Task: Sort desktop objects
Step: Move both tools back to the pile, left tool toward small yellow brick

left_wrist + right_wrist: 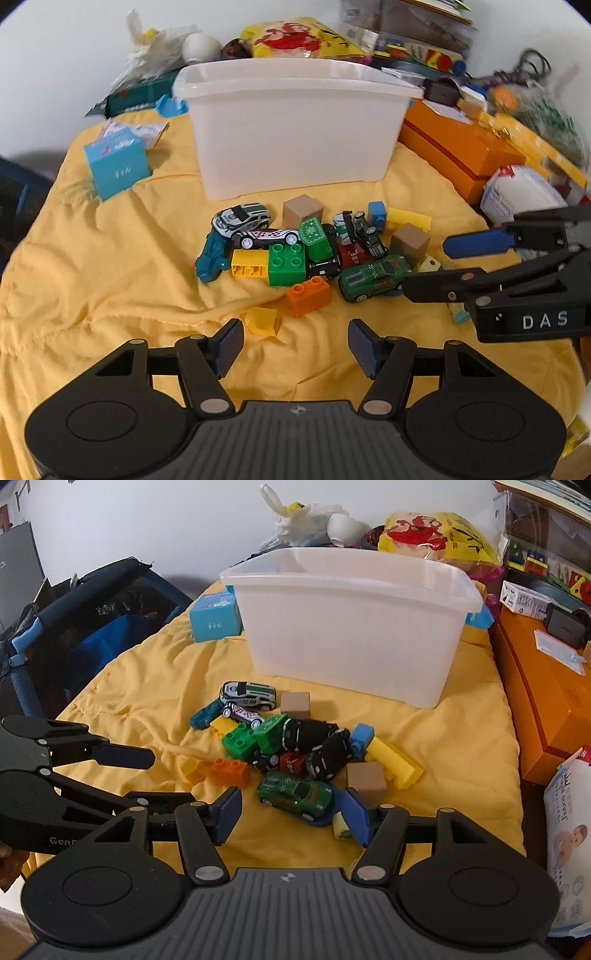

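Left fingers: the left gripper [295, 345] stands wide open with nothing between its blue pads, above bare yellow cloth [110, 258] at the near edge.
Right fingers: the right gripper [291, 814] is likewise spread and empty; the green toy car [295, 794] lies just beyond the gap, nearer the right pad.
Nearest to left fingers: a small yellow piece [263, 320] just beyond the left pad; the orange brick [308, 295] a little farther.
Toy pile: cars and bricks heaped at mid-scene, including the white-and-green car [243, 218], green brick [287, 264] and two tan cubes [302, 210].
Bin: the white translucent bin [291, 129] stands on the far side of the pile; its inside is not visible in either view.
Progress: judged at the start; every visible toy is still on the cloth.
Remaining: pick up each toy and sort it.
Surroundings: a blue box [116, 166] far left, an orange box [461, 155] far right.
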The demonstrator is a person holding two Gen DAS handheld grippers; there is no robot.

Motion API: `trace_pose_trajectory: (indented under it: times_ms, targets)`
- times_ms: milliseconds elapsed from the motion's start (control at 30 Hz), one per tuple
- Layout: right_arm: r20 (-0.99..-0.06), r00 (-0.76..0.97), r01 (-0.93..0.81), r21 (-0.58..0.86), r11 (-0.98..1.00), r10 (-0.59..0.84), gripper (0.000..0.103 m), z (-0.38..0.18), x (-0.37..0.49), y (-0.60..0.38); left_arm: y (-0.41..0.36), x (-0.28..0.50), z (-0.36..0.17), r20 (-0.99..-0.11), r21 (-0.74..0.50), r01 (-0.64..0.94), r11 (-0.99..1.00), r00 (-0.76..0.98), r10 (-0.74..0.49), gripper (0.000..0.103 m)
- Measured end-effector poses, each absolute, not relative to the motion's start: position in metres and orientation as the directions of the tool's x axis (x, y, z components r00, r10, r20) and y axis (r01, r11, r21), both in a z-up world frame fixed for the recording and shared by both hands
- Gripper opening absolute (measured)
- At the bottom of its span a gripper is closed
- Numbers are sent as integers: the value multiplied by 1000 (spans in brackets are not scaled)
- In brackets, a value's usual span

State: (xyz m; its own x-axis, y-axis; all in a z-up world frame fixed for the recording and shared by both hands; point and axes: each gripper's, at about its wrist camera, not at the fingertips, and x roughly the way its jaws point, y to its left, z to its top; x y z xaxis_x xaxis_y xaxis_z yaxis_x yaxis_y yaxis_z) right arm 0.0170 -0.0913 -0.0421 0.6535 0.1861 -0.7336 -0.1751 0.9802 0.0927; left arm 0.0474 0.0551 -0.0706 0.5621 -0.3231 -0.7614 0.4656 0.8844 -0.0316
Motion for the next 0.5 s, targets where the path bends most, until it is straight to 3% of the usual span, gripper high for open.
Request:
trace_pose_trajectory:
  times_ms: [100, 333, 500]
  targets:
    - [-733, 655, -173, 91, 981, 183, 65, -41, 16, -91, 50, 41, -69, -739, 38, 470, 882, 607, -292, 66]
    - [-738, 651, -169, 91, 981, 180, 66, -42, 13, -90, 52, 44, -70, -768, -45, 473, 880, 547, -333, 66]
    - [-739, 650, -160, 91, 983, 174, 66, -43, 12, -91, 48, 39, -68, -761, -26, 500, 865, 551, -342, 66]
